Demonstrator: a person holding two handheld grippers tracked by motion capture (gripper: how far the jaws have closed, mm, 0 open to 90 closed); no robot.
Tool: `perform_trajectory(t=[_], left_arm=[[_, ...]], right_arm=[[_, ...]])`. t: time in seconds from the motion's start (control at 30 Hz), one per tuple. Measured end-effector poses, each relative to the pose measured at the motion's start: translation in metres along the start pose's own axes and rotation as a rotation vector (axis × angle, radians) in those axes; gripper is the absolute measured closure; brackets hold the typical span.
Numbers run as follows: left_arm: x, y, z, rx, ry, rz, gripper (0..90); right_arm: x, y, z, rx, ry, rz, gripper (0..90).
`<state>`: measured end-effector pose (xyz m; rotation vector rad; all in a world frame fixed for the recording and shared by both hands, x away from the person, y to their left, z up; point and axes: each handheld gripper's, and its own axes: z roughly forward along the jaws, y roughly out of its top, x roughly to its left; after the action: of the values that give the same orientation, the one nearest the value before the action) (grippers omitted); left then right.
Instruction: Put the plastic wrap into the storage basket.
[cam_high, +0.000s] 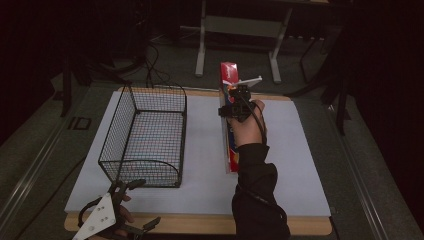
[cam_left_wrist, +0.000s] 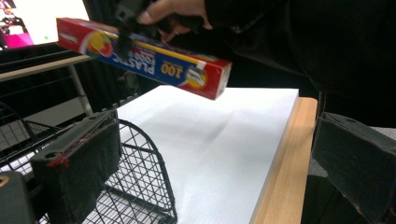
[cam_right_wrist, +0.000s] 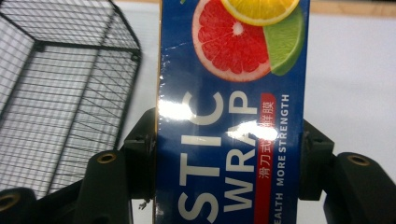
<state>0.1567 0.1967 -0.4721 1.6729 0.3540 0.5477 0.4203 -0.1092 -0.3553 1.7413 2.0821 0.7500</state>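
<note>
**Jaws: right closed on box, left spread and idle**

Table (cam_high: 300, 165), white-topped: bore the rest.
Wire basket (cam_high: 145, 135): stood left of centre, seemingly empty; nothing yet stowed.
Plastic wrap box (cam_right_wrist: 231, 116): lifted clear of the table, right of the basket, gripped across its width by the right gripper (cam_high: 235, 107).
Left gripper (cam_high: 132, 207): parted wide, holding nothing, at the near edge.
Judged remaining: placement, likely into the basket.

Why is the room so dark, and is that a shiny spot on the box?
High view: dark room, only the white sheet lit. Right gripper view: white glare on the glossy plastic wrap box. Left gripper view: its own near jaws soft and out of focus, the wire basket sharper.
</note>
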Motion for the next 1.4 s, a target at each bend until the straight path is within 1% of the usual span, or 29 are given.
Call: perform_trajectory(t=[0.1, 0.3, 0.43, 0.6, 0.73, 0.83, 0.93, 1.03, 1.13, 1.33, 1.4], left_arm=[[-0.001, 0.0, 0.0, 0.001, -0.005, 0.003, 1.9], [0.0, -0.001, 0.001, 0.002, -0.013, 0.002, 1.9], [-0.001, 0.0, 0.0, -0.002, -0.018, 0.005, 1.9], [-0.001, -0.001, 0.0, 0.001, -0.022, 0.006, 1.9], [-0.001, 0.0, 0.0, -0.003, -0.022, 0.004, 1.9], [-0.001, -0.001, 0.0, -0.002, -0.024, 0.003, 1.9], [-0.001, -0.001, 0.0, 0.003, -0.03, 0.005, 2.0], [-0.002, -0.001, -0.001, -0.001, -0.031, 0.006, 2.0], [-0.001, 0.0, -0.001, -0.005, -0.031, 0.002, 2.0], [-0.002, -0.001, -0.001, -0.005, -0.038, 0.005, 2.0], [-0.002, 0.0, -0.002, -0.005, -0.038, 0.007, 2.0]], right_arm=[[0.012, 0.005, -0.008, -0.018, 0.012, -0.021, 39.6], [0.036, 0.014, -0.018, -0.038, 0.032, -0.082, 39.7], [0.049, 0.02, -0.023, -0.048, 0.045, -0.115, 39.6], [0.064, 0.026, -0.028, -0.052, 0.073, -0.137, 39.6], [0.08, 0.029, -0.028, -0.051, 0.077, -0.171, 39.6], [0.092, 0.031, -0.029, -0.057, 0.103, -0.19, 39.6], [0.105, 0.032, -0.029, -0.071, 0.13, -0.221, 39.6], [0.117, 0.032, -0.029, -0.084, 0.176, -0.235, 39.6], [0.129, 0.033, -0.031, -0.099, 0.189, -0.267, 39.6], [0.152, 0.036, -0.03, -0.129, 0.243, -0.279, 39.6], [0.162, 0.036, -0.027, -0.15, 0.245, -0.309, 39.6]])
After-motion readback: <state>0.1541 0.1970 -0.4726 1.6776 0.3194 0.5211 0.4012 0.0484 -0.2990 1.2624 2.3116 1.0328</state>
